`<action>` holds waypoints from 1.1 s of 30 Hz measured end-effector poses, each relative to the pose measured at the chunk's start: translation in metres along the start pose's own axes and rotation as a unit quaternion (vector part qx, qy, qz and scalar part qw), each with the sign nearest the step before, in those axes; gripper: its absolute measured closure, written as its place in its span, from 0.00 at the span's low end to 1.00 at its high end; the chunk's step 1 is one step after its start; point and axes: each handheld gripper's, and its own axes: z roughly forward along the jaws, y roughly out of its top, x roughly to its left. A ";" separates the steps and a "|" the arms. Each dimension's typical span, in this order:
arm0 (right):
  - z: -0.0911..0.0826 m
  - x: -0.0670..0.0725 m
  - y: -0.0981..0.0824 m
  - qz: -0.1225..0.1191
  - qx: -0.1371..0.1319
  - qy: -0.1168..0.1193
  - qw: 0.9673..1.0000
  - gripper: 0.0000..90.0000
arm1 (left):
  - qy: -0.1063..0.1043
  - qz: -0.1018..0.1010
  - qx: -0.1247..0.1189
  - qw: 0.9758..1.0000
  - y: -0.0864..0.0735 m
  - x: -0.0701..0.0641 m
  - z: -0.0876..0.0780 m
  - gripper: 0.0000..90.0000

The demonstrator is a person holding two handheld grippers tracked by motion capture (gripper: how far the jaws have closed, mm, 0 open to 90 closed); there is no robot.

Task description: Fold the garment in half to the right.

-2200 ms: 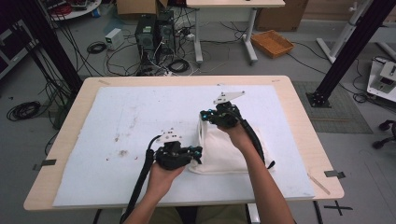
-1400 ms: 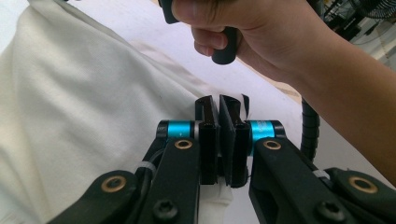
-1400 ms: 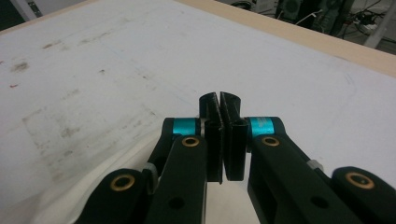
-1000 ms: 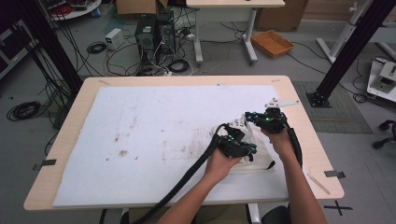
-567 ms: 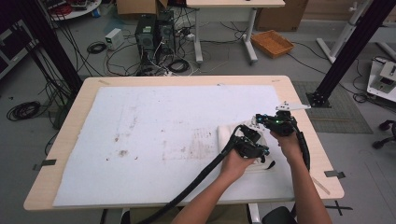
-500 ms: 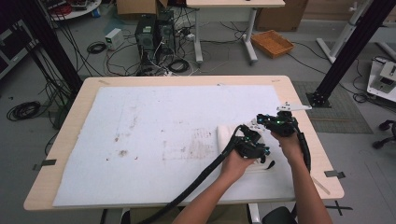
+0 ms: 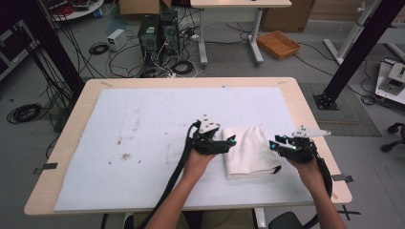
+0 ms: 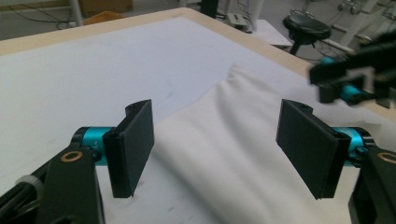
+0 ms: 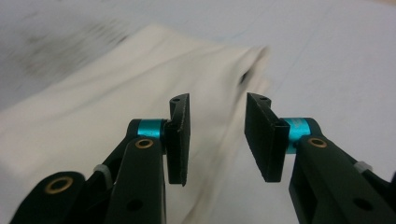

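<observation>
A folded white cloth (image 7: 248, 150) lies flat on the white mat (image 7: 143, 143), right of the table's middle. My left gripper (image 7: 232, 141) hovers at the cloth's left edge and points right; its jaws have just been opening and stand wide. In the left gripper view the left gripper (image 8: 217, 107) is open over the cloth (image 8: 224, 154), not pressing it. My right gripper (image 7: 273, 144) sits off the cloth's right edge and points left. In the right gripper view the right gripper (image 9: 217, 100) has also just been opening, with a gap between its pads and the cloth (image 9: 93, 93) lying beyond.
The mat carries brown stains (image 7: 126, 155) at its left. The wooden table edge (image 7: 310, 114) runs close behind the right hand. Computer towers (image 7: 155, 33), cables, a wicker basket (image 7: 278, 44) and black frame posts (image 7: 356, 52) stand on the floor beyond the table.
Both grippers were shut together on the cloth near the right edge. They have let go and drawn apart, the left one leftward and the right one toward the near right; the cloth lies folded.
</observation>
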 end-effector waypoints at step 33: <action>0.011 0.028 0.026 -0.029 -0.096 -0.064 0.993 0.24 | 0.011 -0.011 -0.106 0.994 -0.065 0.118 -0.150 0.27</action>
